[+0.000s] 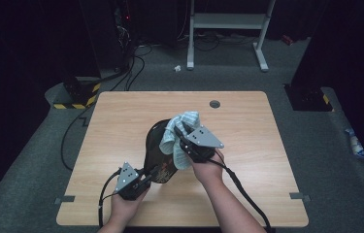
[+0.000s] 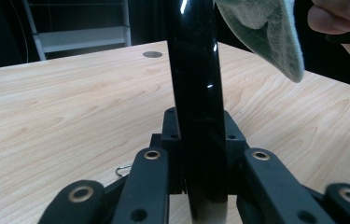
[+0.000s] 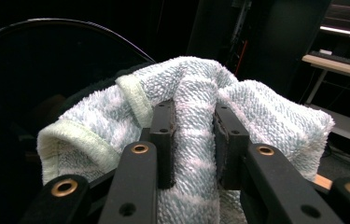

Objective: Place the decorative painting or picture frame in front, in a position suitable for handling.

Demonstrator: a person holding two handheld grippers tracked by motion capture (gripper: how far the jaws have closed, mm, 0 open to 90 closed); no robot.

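Note:
A black glossy pan (image 1: pixel 156 145) is held above the wooden table (image 1: pixel 121 116), its handle (image 2: pixel 196 93) clamped between the jaws of my left gripper (image 1: pixel 143 180) near the table's front edge. In the left gripper view that gripper (image 2: pixel 198 140) is shut on the handle, which rises straight up between the jaws. My right gripper (image 1: pixel 185 133) is shut on a bunched pale blue-and-white towel (image 1: pixel 179 128), pressed against the pan's right side. In the right gripper view the towel (image 3: pixel 196 116) bulges around my right gripper (image 3: pixel 193 135), and the pan's dark rim (image 3: pixel 32 70) curves at the left.
A round cable hole (image 1: pixel 214 104) sits in the table near its far edge. A small metal ring (image 2: pixel 123 170) lies on the wood close to the left gripper. A white stand (image 1: pixel 228 22) and cables (image 1: pixel 131 73) are on the floor beyond the table.

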